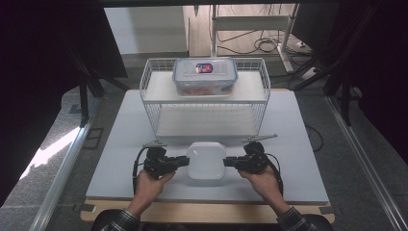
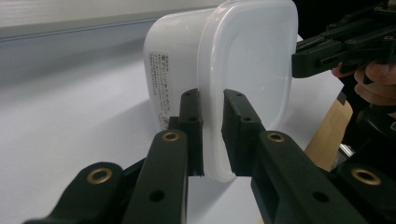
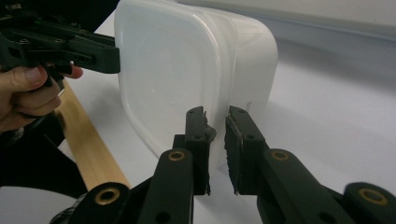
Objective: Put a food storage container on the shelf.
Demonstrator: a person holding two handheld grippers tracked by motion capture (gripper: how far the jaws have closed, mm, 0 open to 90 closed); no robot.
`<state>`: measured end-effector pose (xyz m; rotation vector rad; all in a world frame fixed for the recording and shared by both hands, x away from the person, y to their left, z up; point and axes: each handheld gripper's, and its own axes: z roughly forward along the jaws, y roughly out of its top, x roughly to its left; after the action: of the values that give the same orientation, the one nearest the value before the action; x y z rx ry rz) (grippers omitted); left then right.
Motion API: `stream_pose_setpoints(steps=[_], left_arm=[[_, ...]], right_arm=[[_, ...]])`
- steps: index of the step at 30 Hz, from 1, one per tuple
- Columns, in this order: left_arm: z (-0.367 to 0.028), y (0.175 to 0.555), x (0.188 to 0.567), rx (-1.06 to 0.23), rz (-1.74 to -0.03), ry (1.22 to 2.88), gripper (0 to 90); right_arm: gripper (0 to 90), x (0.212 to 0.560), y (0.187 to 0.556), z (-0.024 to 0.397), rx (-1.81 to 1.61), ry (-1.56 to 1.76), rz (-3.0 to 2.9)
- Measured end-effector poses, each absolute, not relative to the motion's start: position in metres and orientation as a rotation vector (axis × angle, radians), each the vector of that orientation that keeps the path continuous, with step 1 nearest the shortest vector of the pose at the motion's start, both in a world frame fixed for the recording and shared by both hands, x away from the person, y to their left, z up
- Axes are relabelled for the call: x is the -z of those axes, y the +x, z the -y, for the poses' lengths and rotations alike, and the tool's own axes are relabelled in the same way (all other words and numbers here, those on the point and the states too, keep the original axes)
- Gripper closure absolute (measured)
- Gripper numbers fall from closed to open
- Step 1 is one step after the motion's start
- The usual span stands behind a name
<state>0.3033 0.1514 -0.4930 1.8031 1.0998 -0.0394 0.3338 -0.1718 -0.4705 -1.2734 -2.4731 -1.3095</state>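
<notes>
In the high view, a white plastic container (image 1: 206, 160) with its lid on sits on the white table (image 1: 120, 144), at about 6 o'clock from the wire rack (image 1: 204, 98). The left gripper (image 1: 184, 161) meets the container at its 9 o'clock side and the right gripper (image 1: 227, 162) at its 3 o'clock side; a hand is behind each. On the top shelf of the rack, at 12 o'clock from the white container, stands a clear box (image 1: 205, 76) with a blue-edged lid.

In the left gripper view, the left gripper (image 2: 212, 133) has its two black jaws pinched on the protruding lid rim of the container (image 2: 252, 60), pads pressing both faces. A printed label shows on the tub wall at 10 o'clock. The other gripper reaches the rim at 2 o'clock.

In the right gripper view, the right gripper (image 3: 215, 149) likewise clamps the rim of the container (image 3: 163, 70), one jaw on each side. The other gripper and a hand (image 3: 28, 93) are at 10 o'clock.
</notes>
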Motion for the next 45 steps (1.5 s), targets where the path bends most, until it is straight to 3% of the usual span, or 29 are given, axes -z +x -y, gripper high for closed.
stream_pose_setpoints(steps=[16, 45], left_arm=[[-0.155, 0.301, 0.451, -0.073, -1.008, 1.783, 79.7], [-0.157, 0.329, 0.358, -0.206, -0.915, 1.726, 80.0]], right_arm=[[79.4, 0.438, 0.334, 0.172, 1.486, -1.164, 2.539], [79.0, 0.345, 0.361, 0.171, 1.669, -1.134, 2.564]])
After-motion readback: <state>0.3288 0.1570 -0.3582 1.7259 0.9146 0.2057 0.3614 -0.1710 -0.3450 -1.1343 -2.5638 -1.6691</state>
